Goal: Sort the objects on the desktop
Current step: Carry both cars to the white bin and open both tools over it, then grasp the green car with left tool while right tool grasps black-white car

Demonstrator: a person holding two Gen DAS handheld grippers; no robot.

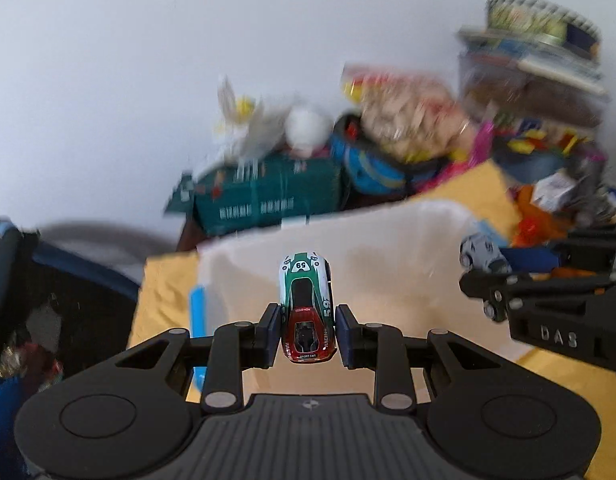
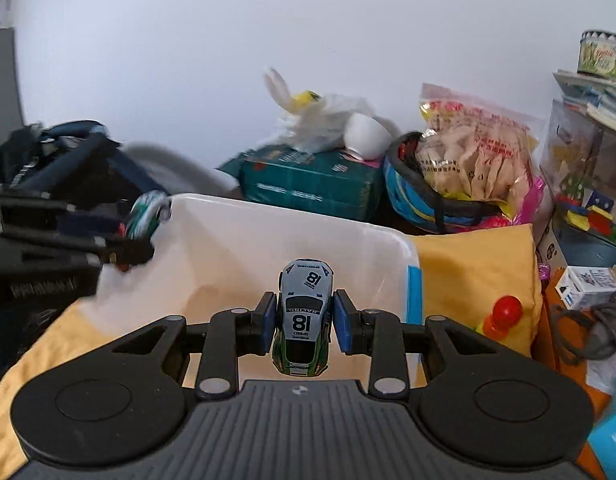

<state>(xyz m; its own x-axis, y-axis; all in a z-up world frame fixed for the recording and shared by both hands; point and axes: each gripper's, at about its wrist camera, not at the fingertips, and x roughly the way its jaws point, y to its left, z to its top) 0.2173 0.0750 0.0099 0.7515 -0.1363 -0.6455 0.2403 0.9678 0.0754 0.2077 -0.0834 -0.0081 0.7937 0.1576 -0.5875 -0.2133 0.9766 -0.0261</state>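
Observation:
My left gripper (image 1: 307, 334) is shut on a green, white and red toy car numbered 59 (image 1: 307, 304), held nose-forward above a translucent white bin (image 1: 388, 240). My right gripper (image 2: 304, 320) is shut on a grey and green toy car numbered 18 (image 2: 304, 316), also above the same bin (image 2: 248, 236). In the left wrist view the right gripper (image 1: 488, 280) comes in from the right with the grey car (image 1: 480, 256). In the right wrist view the left gripper (image 2: 136, 236) shows at the left, blurred, with the green car (image 2: 146, 216).
The bin sits on a yellow cloth (image 2: 476, 264). Behind it are a green box (image 2: 308, 184), a white bag (image 2: 328, 120), a snack bag (image 2: 476, 152) in a blue basket, and stacked boxes at the right (image 2: 588, 152). A red toy (image 2: 504, 314) lies on the cloth.

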